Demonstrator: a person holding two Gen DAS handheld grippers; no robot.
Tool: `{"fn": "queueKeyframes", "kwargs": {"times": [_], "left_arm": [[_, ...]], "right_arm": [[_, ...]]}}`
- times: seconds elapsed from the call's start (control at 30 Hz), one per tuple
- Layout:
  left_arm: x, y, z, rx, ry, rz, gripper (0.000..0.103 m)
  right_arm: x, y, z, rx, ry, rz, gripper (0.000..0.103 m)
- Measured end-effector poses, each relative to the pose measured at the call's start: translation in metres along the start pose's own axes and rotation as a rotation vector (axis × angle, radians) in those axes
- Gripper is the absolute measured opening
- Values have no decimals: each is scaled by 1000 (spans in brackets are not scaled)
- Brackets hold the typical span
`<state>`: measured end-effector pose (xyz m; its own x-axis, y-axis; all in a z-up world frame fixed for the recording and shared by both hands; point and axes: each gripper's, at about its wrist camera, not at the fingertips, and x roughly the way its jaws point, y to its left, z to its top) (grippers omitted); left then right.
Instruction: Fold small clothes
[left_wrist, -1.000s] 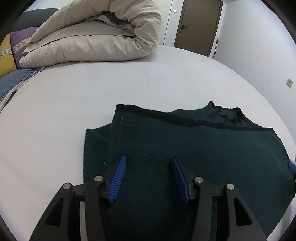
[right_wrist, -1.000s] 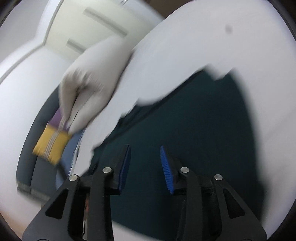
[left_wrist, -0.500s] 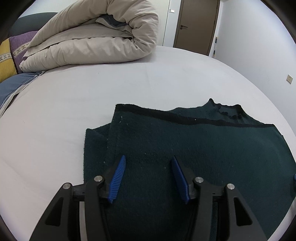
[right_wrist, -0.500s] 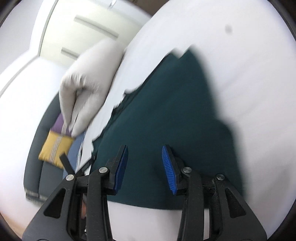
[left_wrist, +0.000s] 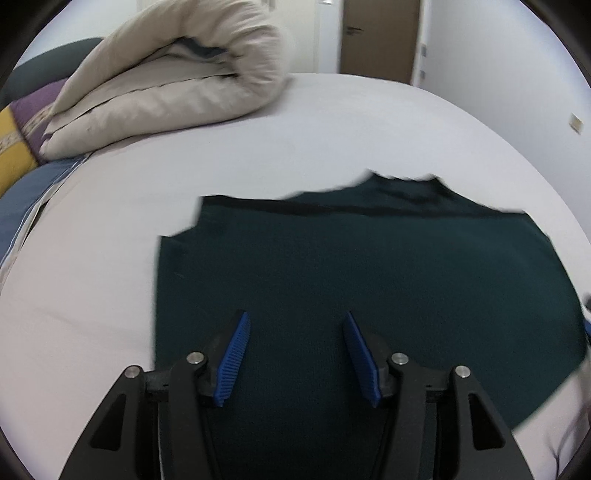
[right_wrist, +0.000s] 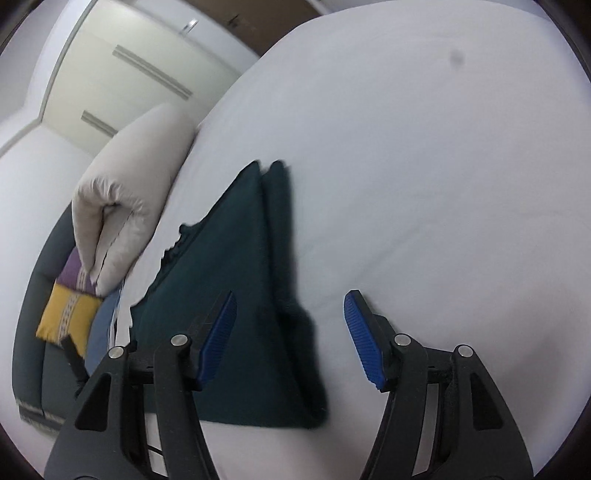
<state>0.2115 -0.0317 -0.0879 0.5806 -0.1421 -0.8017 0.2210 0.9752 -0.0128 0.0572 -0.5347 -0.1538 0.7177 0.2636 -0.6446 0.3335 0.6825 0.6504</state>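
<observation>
No text, label, brand, number or sign can be read in either view. Nothing is printed on the sweater (left_wrist: 369, 288), and none is seen on the duvet (left_wrist: 177, 85) or the bed (left_wrist: 295, 140). A woven band is carried by the cushion (right_wrist: 70, 310), but no letters are formed by it. The wall plate (left_wrist: 576, 123) is too blurred to be read.
</observation>
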Motion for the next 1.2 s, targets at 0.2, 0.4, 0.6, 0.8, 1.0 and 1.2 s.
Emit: {"fn": "queueKeyframes", "kwargs": {"times": [0.2, 0.4, 0.6, 0.8, 1.0, 1.2], "left_arm": [[-12, -46, -13, 103, 20, 26, 61], [2, -52, -21, 100, 69, 34, 62], [6, -55, -24, 101, 75, 44, 66], [9, -52, -24, 96, 78, 36, 69], [11, -50, -25, 89, 82, 26, 71], [12, -46, -24, 75, 85, 2, 71]], "right_arm": [[39, 15, 19, 14, 59, 19, 57], [66, 29, 30, 18, 126, 62, 49], [76, 37, 24, -9, 156, 74, 40], [79, 33, 24, 0, 172, 54, 21], [79, 39, 21, -17, 156, 16, 15], [76, 54, 19, -61, 129, -34, 12]]}}
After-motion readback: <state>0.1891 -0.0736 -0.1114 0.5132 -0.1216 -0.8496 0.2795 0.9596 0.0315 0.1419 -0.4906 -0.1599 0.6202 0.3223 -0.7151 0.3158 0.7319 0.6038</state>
